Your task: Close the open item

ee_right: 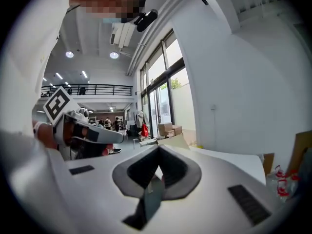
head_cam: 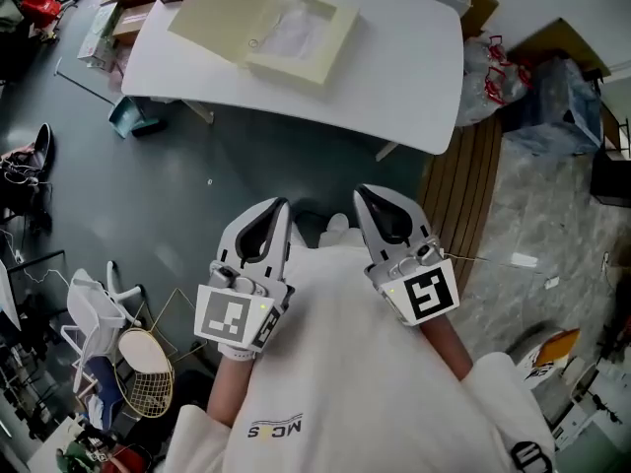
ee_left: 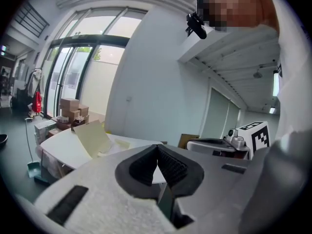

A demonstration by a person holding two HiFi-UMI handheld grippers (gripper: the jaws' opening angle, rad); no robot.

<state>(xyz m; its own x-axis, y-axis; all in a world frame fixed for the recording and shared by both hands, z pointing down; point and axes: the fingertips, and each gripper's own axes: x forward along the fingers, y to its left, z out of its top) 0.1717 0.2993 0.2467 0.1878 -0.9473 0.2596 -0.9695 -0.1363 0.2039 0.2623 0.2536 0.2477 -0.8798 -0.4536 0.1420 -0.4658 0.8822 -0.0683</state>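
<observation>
we see the pale cream flat cardboard box (head_cam: 266, 18) lying open on the white rounded counter (head_cam: 414, 67) in the upper part of the head view, left of the frame's middle. its lid is folded back toward the upper left, and a thin whitish sheet shows inside the tray. in the left gripper view the same box (ee_left: 92, 138) sits at the lower left, its lid tilted up above the counter's edge (ee_left: 58, 147), with brown cardboard boxes (ee_left: 70, 108) stacked behind it by the tall windows.

both grippers are well apart from the box, low in the middle of the head view and close against our white top (head_cam: 345, 363). the left gripper (head_cam: 268, 227) points up the frame; in its own view its ribbed black pads (ee_left: 157, 147) meet tip to tip with nothing between them. the right gripper (head_cam: 380, 215) is just beside it, to its right, and its own view shows its jaws (ee_right: 158, 150) pressed together as well, holding nothing.

a badminton racket (head_cam: 146, 363) lies on the grey floor at the lower left of the head view.
</observation>
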